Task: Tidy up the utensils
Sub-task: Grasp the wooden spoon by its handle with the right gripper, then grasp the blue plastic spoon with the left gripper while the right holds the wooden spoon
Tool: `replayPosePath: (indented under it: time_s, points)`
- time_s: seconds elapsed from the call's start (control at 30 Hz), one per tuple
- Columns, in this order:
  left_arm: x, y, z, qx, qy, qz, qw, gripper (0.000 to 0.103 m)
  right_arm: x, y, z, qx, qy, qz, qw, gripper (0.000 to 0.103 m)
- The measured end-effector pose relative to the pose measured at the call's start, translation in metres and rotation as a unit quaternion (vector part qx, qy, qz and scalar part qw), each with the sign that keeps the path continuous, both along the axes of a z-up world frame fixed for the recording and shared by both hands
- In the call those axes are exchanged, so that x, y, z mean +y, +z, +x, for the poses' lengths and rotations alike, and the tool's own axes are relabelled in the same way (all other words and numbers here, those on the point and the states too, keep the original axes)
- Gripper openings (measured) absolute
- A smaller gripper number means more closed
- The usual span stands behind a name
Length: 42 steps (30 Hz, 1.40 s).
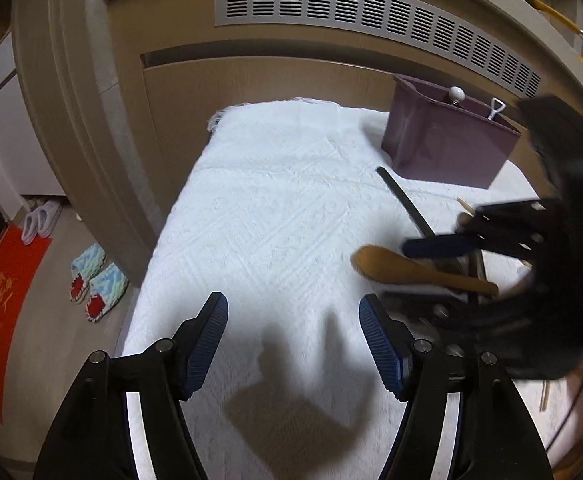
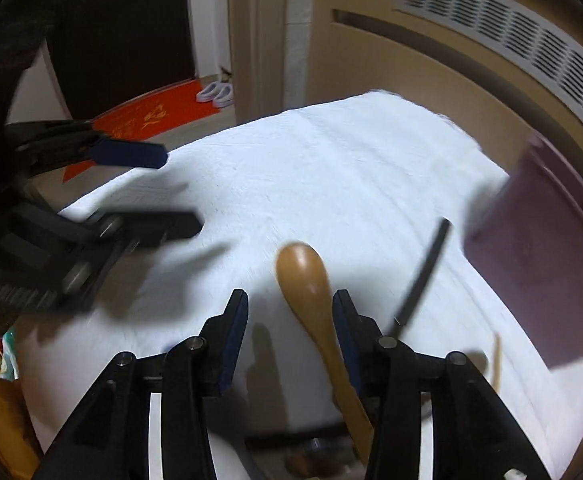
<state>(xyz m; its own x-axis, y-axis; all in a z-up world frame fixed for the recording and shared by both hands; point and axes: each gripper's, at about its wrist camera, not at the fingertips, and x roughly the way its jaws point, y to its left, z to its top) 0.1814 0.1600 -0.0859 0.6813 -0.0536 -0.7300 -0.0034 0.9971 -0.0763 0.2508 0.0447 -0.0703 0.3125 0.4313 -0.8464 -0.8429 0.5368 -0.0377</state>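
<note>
So over on the left, the left gripper [image 1: 293, 312] has its jaws spread wide with nothing between them, just bare white cloth [image 1: 275, 200] and the gripper's own shadow under the fingertips. Off past its left finger, down on the floor, there's a pair of light blue knit slippers [image 1: 97, 282] and a red mat [image 1: 3, 316].

Moving right: the wooden spoon [image 1: 407, 270] lies on the cloth just beyond the left gripper's right finger, bowl end pointing toward the left. The right gripper [image 2: 289, 300] is right over it. In its own view the jaws are partly open and the spoon's neck runs up between the two blue pads, bowl sticking out ahead of the fingertips. It sits close against the right pad, but I can't tell if it's actually touching, and the left pad is clearly apart from it, so not a grip.

Just right of the right finger there's a thin black utensil [image 2: 423, 276] lying at an angle on the cloth. Further right, ahead of the fingers, the purple bin [image 1: 447, 142] stands on the cloth with a couple of handles poking out.
</note>
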Motion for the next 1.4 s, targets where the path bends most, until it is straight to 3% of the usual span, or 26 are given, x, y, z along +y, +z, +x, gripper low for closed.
replayPosePath:
  time_s: [0.27, 0.4, 0.57, 0.77, 0.93, 1.07, 1.2, 1.4]
  points:
    - [-0.01, -0.005, -0.017, 0.024, -0.017, -0.026, 0.9992, 0.07, 0.001, -0.011, 0.013, 0.028, -0.024, -0.002, 0.999, 0.042]
    - [-0.022, -0.003, -0.027, 0.037, -0.024, -0.031, 0.9986, 0.07, -0.008, -0.01, 0.014, 0.028, -0.039, -0.001, 0.999, 0.027]
    - [-0.041, -0.005, -0.039, 0.068, -0.022, -0.045, 0.9964, 0.07, -0.031, 0.001, 0.012, 0.019, -0.067, 0.013, 0.998, 0.027]
    - [-0.075, -0.01, -0.041, 0.114, -0.035, -0.103, 0.9876, 0.07, -0.083, 0.029, 0.004, -0.007, -0.108, 0.039, 0.993, 0.026]
    - [-0.091, -0.018, -0.019, 0.145, 0.005, -0.166, 0.9754, 0.07, -0.124, 0.044, 0.006, -0.055, -0.157, 0.037, 0.985, 0.026]
    - [-0.097, -0.018, 0.003, 0.133, 0.044, -0.142, 0.9799, 0.07, -0.15, 0.05, 0.001, -0.079, -0.181, 0.037, 0.98, 0.026]
    - [-0.11, -0.018, 0.019, 0.12, 0.041, -0.105, 0.9864, 0.069, -0.17, 0.055, -0.007, -0.102, -0.192, 0.035, 0.975, 0.026]
    - [-0.11, -0.019, 0.034, 0.099, 0.076, -0.055, 0.9906, 0.056, -0.182, 0.059, -0.021, -0.124, -0.201, 0.039, 0.971, 0.026]
